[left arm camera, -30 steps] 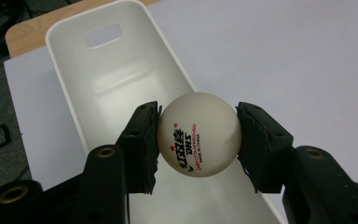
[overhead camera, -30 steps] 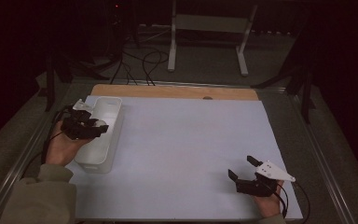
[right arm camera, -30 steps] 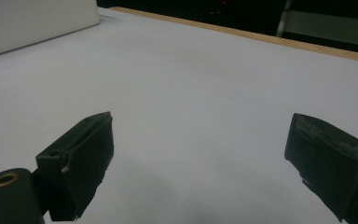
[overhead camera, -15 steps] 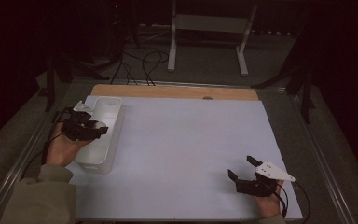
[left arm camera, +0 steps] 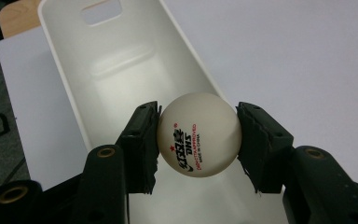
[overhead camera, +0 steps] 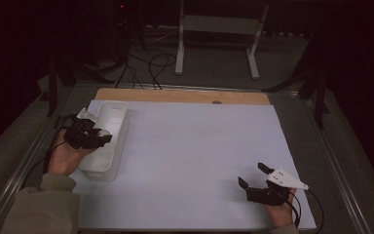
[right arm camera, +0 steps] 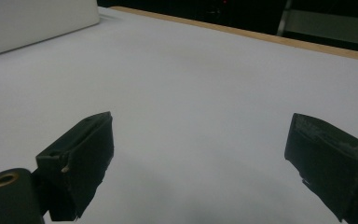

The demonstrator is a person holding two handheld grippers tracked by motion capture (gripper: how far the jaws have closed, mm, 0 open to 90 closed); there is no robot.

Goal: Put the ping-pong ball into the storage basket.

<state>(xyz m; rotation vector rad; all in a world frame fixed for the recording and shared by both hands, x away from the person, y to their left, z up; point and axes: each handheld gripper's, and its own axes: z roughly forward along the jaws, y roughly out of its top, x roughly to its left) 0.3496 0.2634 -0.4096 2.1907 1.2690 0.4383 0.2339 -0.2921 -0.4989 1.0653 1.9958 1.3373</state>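
Seemingly upright ball point(left arm camera: 199, 134), print sideways, over bin point(left arm camera: 121, 60)

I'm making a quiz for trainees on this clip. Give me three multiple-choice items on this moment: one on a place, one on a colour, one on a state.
1. Where is the table tennis ball?
A. over the white bin
B. on the wooden board
C. beside the right tool

2. What colour is most of the lettering on the ball?
A. blue
B. red
C. green

3. How does the right tool stand?
A. shut on a ball
B. shut on nothing
C. open with nothing in it

Key:
1 A: the left gripper view shows the ball with the bin's inside behind it.
2 B: a red star and red print show beside a little black text.
3 C: in the right gripper view the jaws stand wide apart over the bare white sheet. The left tool presses the ball from both sides.
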